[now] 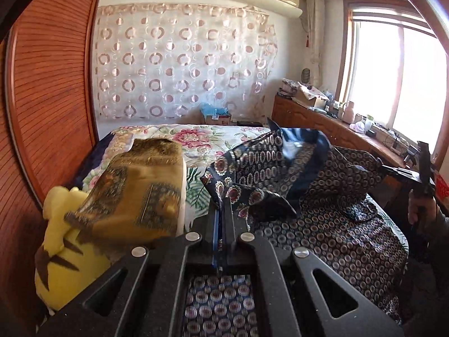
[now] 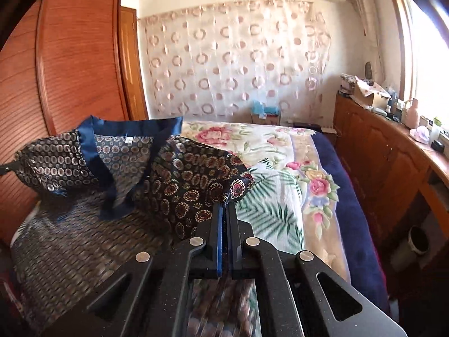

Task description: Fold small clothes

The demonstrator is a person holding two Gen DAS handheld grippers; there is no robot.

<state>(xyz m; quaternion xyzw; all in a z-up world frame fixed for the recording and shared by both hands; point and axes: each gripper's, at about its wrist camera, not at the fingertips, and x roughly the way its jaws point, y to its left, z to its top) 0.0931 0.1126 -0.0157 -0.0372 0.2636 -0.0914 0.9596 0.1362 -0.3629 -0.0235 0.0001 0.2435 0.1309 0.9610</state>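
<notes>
The fingers (image 1: 228,210) of the left gripper (image 1: 223,205) were pressed together on an edge of the dark patterned garment (image 1: 331,185), with only a thin strip of blue pad showing between them. The fingers (image 2: 230,216) of the right gripper (image 2: 224,206) were likewise closed tight, pinching another edge of the same garment (image 2: 179,174) where its paisley-printed border bunched at their tips. Between the two grips the cloth was lifted off the bed (image 2: 280,146) and hung in loose folds, while its lower part lay spread over the flowered bedspread beneath. A solid blue neckband (image 2: 129,129) with a small white label inside it stood raised toward the far side of the garment in the right wrist view.

In the left wrist view, the right gripper (image 1: 425,168) showed at the right edge, held by a hand (image 1: 421,207) and gripping the far corner of the cloth. To the left of the garment sat a yellow plush toy (image 1: 56,252) with dark stripes, and a folded ochre patterned cloth (image 1: 143,188) rested partly on top of it. A wooden wardrobe (image 1: 47,98) stood along the left side of the bed, and a low wooden cabinet (image 2: 378,151) cluttered with small items ran beneath the window (image 1: 398,78) on the right.
</notes>
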